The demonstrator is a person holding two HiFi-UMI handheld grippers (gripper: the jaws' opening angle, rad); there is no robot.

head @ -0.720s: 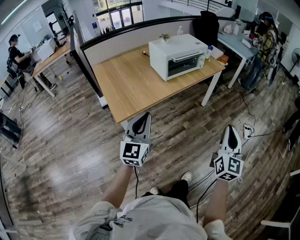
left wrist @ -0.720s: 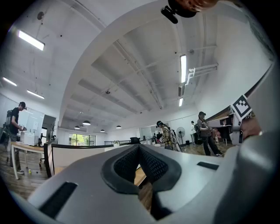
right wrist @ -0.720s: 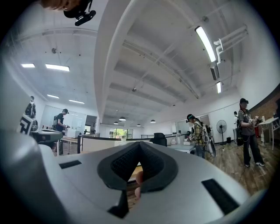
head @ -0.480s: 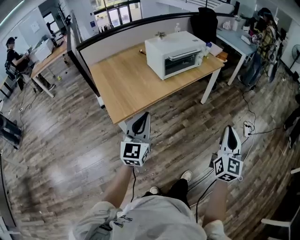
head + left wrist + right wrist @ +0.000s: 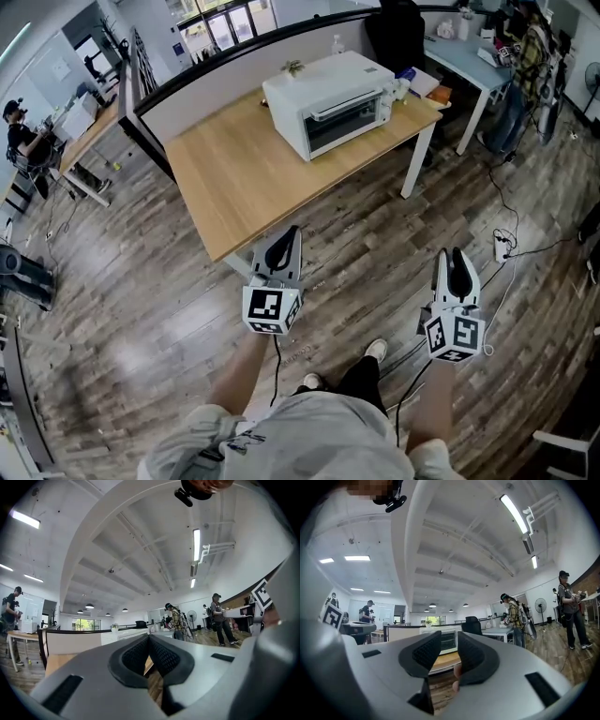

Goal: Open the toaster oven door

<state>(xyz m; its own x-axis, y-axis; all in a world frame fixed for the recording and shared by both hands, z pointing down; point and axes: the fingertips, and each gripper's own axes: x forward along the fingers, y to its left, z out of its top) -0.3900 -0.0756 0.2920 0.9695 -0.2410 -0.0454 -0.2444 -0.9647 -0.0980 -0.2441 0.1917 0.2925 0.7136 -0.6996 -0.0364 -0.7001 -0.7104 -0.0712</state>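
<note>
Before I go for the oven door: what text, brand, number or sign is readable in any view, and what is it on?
No text reads clearly in any view.
Toaster oven: any brand or dial marks are too small to read.
Cubes on the left claw and right claw: square black-and-white marker patterns only, no letters.
Blue sign by the far windows: too small to read.

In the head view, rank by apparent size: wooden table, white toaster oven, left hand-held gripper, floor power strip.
1. light wooden table
2. white boxy toaster oven
3. left hand-held gripper, enlarged by nearness
4. white floor power strip
</note>
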